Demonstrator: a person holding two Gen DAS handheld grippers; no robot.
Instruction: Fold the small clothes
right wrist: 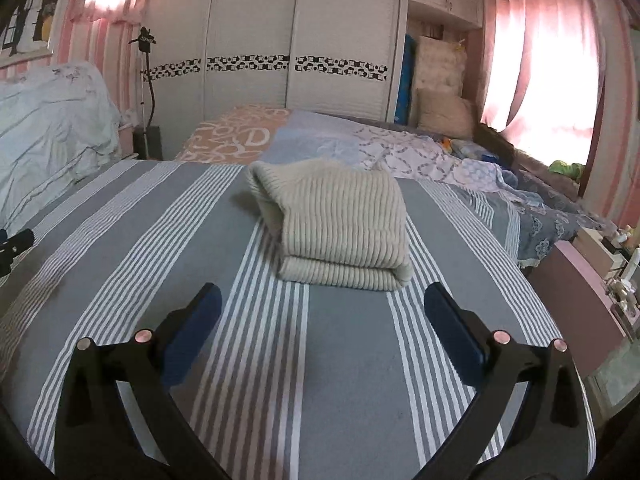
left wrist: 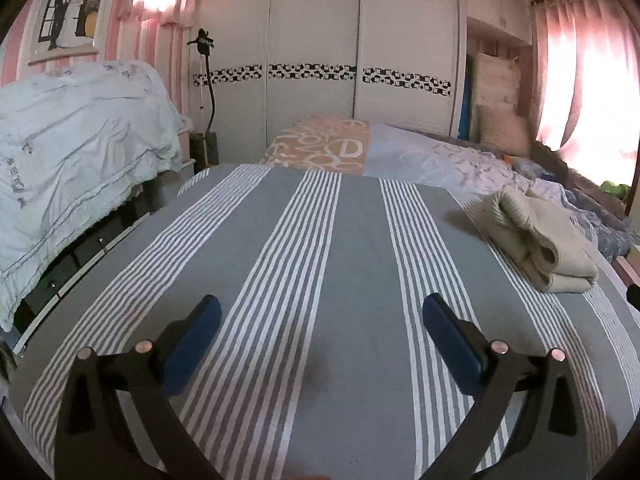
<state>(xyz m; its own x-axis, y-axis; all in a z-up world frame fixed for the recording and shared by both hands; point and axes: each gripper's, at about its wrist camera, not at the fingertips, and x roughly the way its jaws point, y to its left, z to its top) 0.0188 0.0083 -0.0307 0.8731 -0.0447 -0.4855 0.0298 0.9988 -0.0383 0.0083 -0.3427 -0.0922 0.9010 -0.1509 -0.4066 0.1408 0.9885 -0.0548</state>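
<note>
Sweater (right wrist: 340, 220): cream ribbed knit, soft, matt. Bed sheet (right wrist: 348, 360): flat woven cloth, grey with white stripes, matt, smooth. Left gripper (left wrist: 320, 320) and right gripper (right wrist: 320, 308): matt black plastic arms, dull blue pads (right wrist: 452, 332), shiny metal pins. Curtains (right wrist: 540, 60): thin pink cloth. Wardrobe (left wrist: 320, 40): smooth white panels.

A peach blanket (left wrist: 320, 146) at the far end of the bed carries large white letters; a capital "D" reads clearly in both views, with an "O" beside it in the right wrist view. The rest of its lettering is too folded to read.
</note>
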